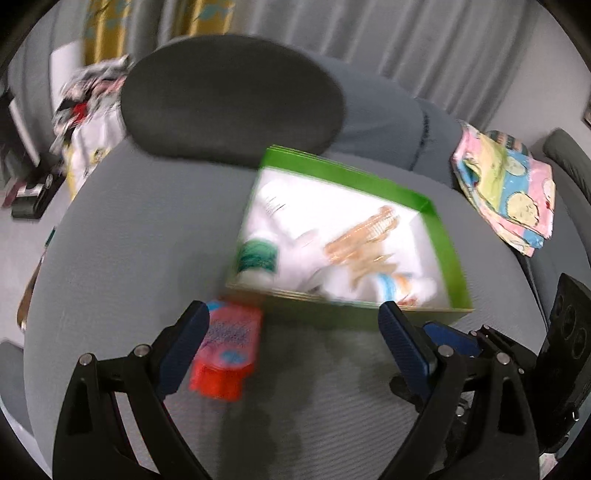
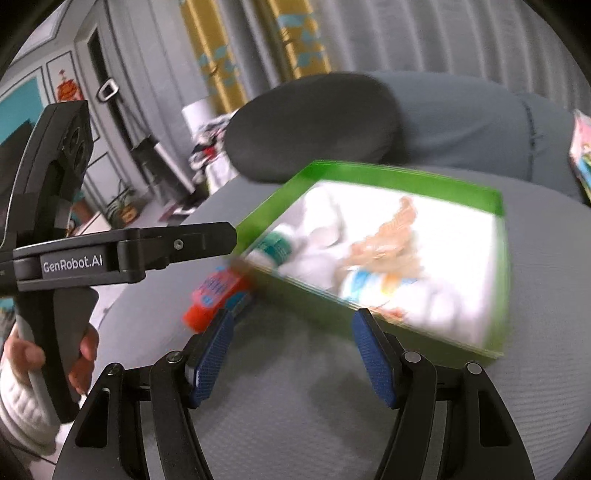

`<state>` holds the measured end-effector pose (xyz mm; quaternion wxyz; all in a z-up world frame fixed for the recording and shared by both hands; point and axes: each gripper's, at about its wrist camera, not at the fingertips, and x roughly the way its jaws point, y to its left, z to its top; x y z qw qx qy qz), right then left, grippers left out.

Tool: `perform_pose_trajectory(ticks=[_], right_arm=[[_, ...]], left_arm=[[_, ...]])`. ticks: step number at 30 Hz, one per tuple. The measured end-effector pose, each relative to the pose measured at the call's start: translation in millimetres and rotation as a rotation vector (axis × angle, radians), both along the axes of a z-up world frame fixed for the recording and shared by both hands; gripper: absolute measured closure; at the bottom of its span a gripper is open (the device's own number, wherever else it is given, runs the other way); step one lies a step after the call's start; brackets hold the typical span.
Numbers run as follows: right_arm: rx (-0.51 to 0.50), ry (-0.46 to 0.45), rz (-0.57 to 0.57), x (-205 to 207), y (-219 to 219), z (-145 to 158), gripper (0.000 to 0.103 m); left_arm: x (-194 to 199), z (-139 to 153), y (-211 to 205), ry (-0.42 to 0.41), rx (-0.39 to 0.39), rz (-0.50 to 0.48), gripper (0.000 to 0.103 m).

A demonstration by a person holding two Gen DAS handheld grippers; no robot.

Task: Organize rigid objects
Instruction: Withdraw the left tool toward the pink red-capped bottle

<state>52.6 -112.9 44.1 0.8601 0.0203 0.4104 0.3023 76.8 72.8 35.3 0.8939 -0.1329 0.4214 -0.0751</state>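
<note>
both wrist views angled down, close, sharing green box [image 1: 347, 236] [image 2: 388, 258].

Grey ribbed sofa seat [image 1: 129, 258], upholstered. Dark charcoal oval cushion [image 1: 232, 99], propped against the grey backrest [image 1: 388, 122]. Folded cartoon-print cloth [image 1: 506, 199], pink, blue and yellow, lying on the seat at the right edge. Patterned fabric heap [image 1: 88, 99], black, white and red, beside the cushion's left end. Grey pleated curtains [image 1: 369, 29] behind, with yellow panels [image 1: 103, 26] bearing teal motifs. Potted plant [image 2: 122, 206] on the floor near a grey panelled wall [image 2: 66, 85].
</note>
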Motion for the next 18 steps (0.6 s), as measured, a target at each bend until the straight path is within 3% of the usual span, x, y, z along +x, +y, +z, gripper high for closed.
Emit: perform_pose_trajectory(ticks=[7,18], right_arm=[[0.019,0.087,0.078,-0.7,44.0,-28.5,0.034],[0.075,0.2,0.132,31.8,100.9,-66.9,0.034]], left_arm=[[2.0,-37.9,39.3,0.141,-0.119,0.034,0.011],[28.1,-67.4,42.8,0.182,-0.162,0.055,0.012]])
